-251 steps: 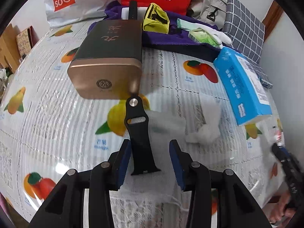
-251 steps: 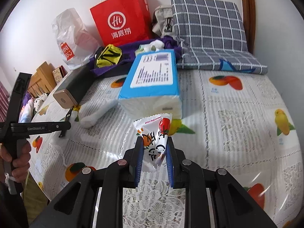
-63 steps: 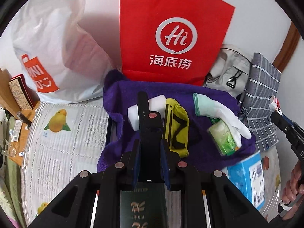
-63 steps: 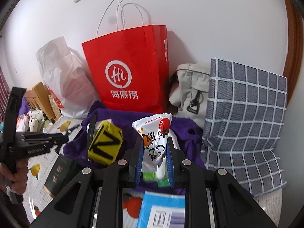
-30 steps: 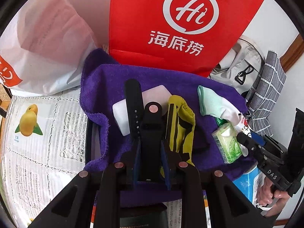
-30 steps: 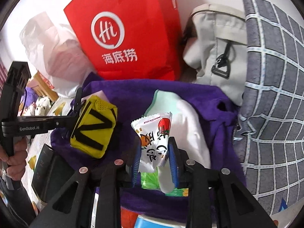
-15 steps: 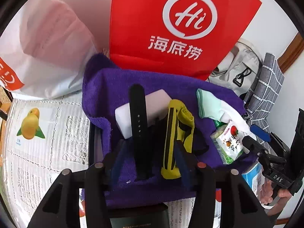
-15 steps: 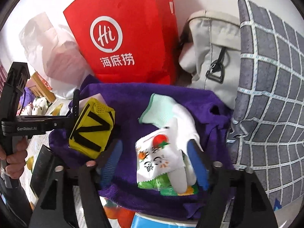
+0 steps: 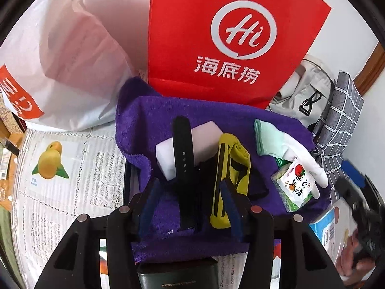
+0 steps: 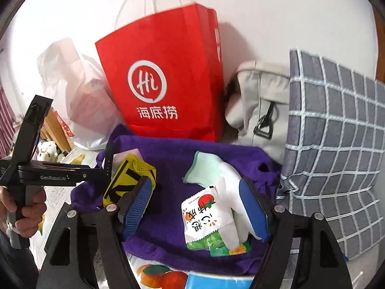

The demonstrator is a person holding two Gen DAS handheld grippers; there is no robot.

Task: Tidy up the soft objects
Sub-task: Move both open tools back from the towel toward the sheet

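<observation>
Tissue pack (image 10: pixel 217 242) half under snack packet (image 10: pixel 207 214)

Purple towel (image 9: pixel 149 120), red bag (image 9: pixel 228 36), grey checked cushion (image 10: pixel 336 149).

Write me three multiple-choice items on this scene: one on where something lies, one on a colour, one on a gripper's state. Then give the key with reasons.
1. Where does the snack packet lie?
A. Inside the red paper bag
B. On the purple towel, partly over the white glove
C. On the checked pillow

2. What colour is the paper bag standing behind the towel?
A. Red
B. Green
C. Black

3. What state is the right gripper in?
A. Shut on the snack packet
B. Shut on the glove
C. Open, its pads clear of the packet

Key:
1 B, the packet rests on the purple towel, overlapping the white glove.
2 A, it is red with a white logo.
3 C, the blue pads stand apart on either side of the packet, not pressing on it.
</observation>
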